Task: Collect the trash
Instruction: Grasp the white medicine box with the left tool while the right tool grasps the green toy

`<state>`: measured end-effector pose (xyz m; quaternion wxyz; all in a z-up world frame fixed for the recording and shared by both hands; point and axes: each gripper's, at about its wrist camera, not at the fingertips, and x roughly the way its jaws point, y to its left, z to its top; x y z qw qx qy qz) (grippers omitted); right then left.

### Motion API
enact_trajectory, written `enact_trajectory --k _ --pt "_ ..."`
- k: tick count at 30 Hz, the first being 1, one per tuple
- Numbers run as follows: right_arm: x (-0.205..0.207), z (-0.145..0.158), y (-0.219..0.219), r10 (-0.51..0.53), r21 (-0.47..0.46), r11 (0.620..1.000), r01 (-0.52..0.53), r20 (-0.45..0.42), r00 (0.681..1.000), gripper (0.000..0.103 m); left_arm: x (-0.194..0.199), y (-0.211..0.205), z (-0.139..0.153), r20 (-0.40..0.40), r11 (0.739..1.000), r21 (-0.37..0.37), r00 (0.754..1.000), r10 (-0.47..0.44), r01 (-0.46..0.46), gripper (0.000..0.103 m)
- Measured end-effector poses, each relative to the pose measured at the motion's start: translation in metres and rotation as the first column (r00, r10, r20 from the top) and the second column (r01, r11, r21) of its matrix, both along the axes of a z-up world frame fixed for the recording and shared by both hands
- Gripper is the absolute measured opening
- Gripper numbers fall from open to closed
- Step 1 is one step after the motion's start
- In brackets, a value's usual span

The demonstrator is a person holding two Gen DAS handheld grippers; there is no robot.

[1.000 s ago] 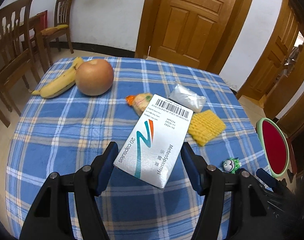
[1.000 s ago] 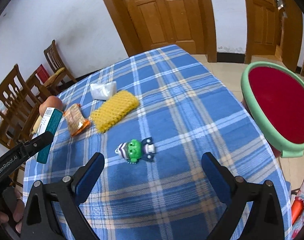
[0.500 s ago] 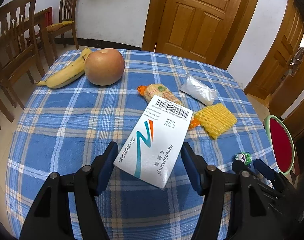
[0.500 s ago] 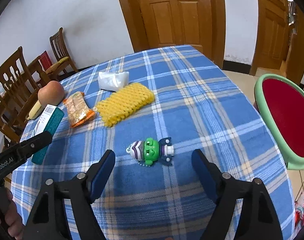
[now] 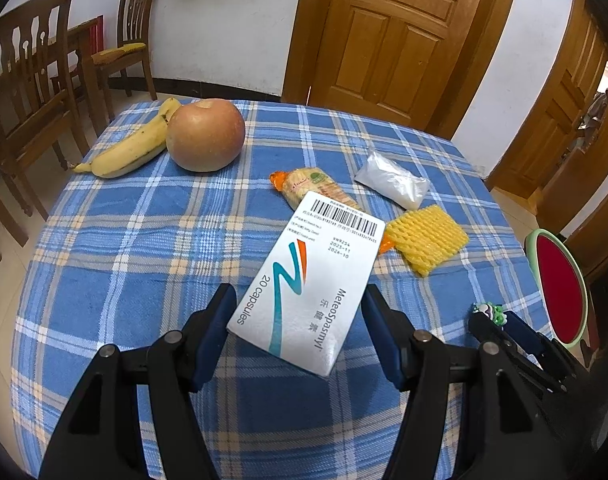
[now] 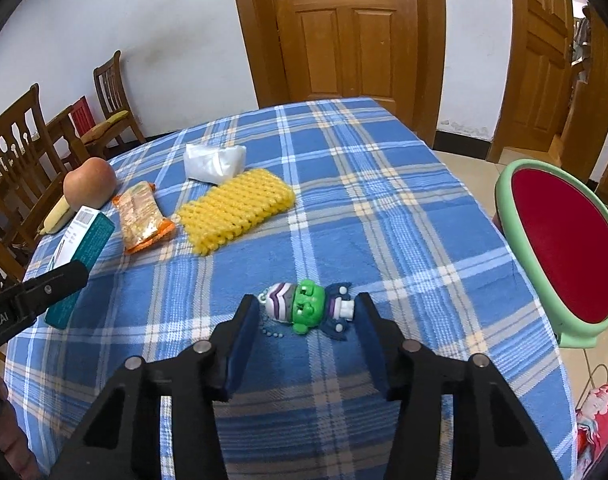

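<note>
While the medicine box (image 5: 304, 284) was clamped above the checked tablecloth (image 5: 144, 240) by the left gripper (image 5: 300, 320), the right gripper (image 6: 306, 322) was being closed around the green toy figure (image 6: 308, 308), pads not visibly pressing.

1. A home dining room: panelled wooden doors (image 6: 346, 36), white walls, tiled floor.
2. Wooden dining chairs (image 5: 132, 40) stand beyond the far-left corner of the checked-cloth surface (image 5: 144, 240).

L hand-held gripper (image 5: 298, 320) clamped – R hand-held gripper (image 6: 306, 320) jaws just closing.
</note>
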<state>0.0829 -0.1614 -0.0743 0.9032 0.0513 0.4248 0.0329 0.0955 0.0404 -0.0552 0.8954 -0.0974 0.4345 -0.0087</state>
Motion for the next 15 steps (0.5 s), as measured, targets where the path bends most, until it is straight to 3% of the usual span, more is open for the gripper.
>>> enact_trajectory --k 4,5,15 --pt "-0.001 0.001 -0.002 0.0 0.018 1.0 0.0 0.003 1.0 0.052 -0.002 -0.002 0.004 0.007 1.0 0.003 1.0 -0.003 0.003 0.065" --pt "-0.002 0.001 -0.004 -0.003 0.023 1.0 0.003 0.004 1.0 0.047 -0.002 -0.002 0.005 0.009 1.0 0.004 1.0 -0.004 0.004 0.065" --pt "-0.012 0.003 -0.018 -0.009 0.091 0.996 0.01 -0.006 1.0 0.048 -0.007 -0.011 0.015 0.026 1.0 0.013 0.999 -0.026 0.026 0.065"
